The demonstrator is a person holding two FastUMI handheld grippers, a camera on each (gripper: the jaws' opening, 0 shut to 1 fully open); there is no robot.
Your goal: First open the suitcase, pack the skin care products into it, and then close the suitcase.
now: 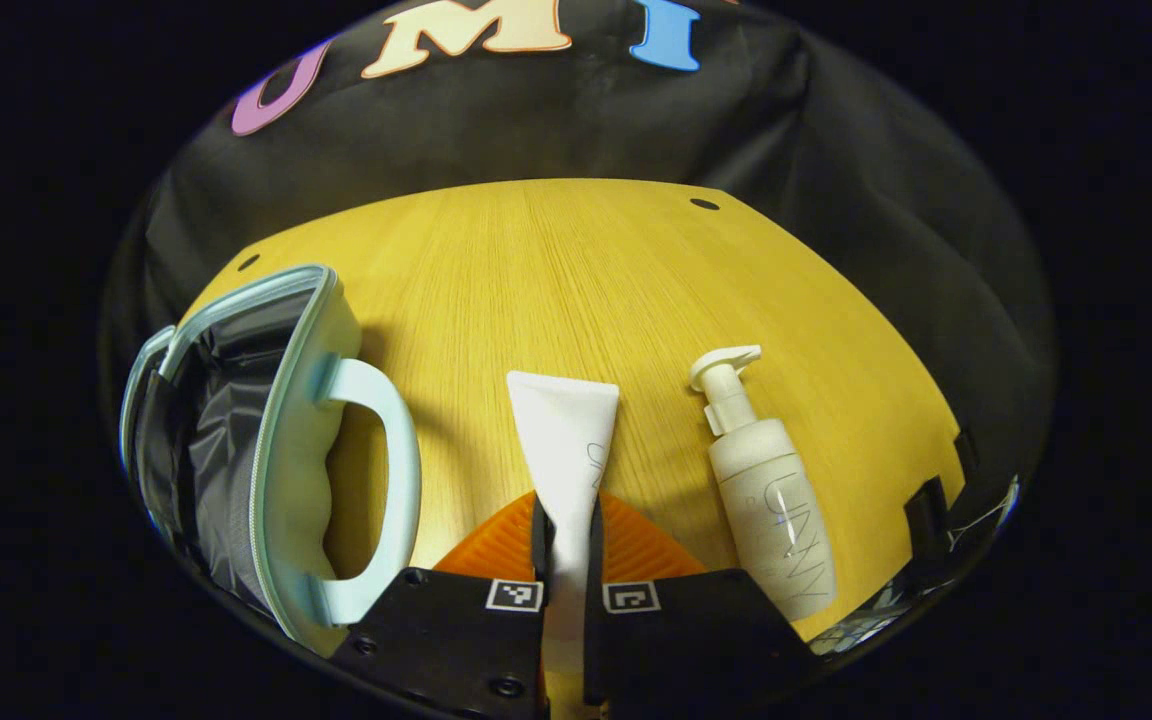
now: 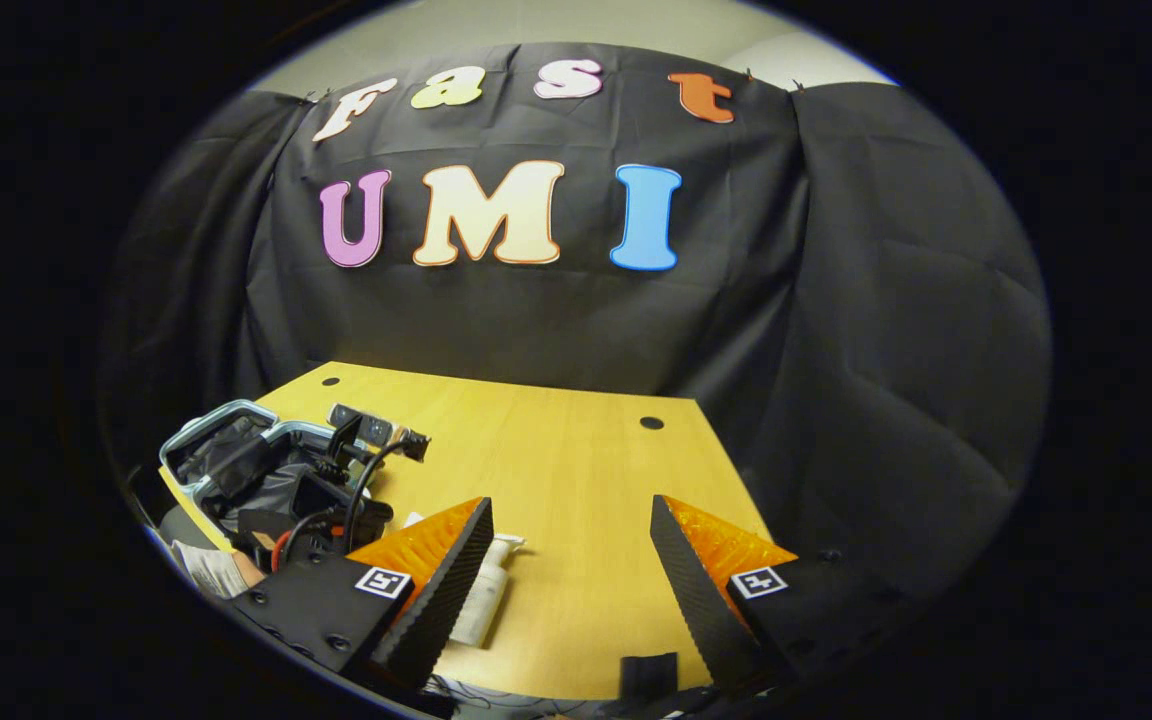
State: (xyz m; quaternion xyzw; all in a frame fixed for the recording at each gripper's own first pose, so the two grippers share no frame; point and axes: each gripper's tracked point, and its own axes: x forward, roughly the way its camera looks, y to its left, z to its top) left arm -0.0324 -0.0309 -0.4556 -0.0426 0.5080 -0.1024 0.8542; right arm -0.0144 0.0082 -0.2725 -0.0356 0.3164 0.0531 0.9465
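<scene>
In the left gripper view a white squeeze tube (image 1: 568,440) lies on the wooden table, and my left gripper (image 1: 567,525) is shut on its lower part. To its right lies a white pump bottle (image 1: 769,490) on its side. The pale blue suitcase (image 1: 276,440) stands open at the left, its dark lining and curved handle showing. In the right gripper view my right gripper (image 2: 571,555) hangs open above the table with nothing between its fingers. The pump bottle (image 2: 484,600) peeks out beside its left finger, and the open suitcase (image 2: 236,455) sits at the far left behind the other gripper (image 2: 336,490).
The wooden table (image 1: 586,280) has small round holes near its far corners. Black cloth walls close in the booth behind and to the right. Cables and a dark clip (image 2: 648,675) show at the table's near edge.
</scene>
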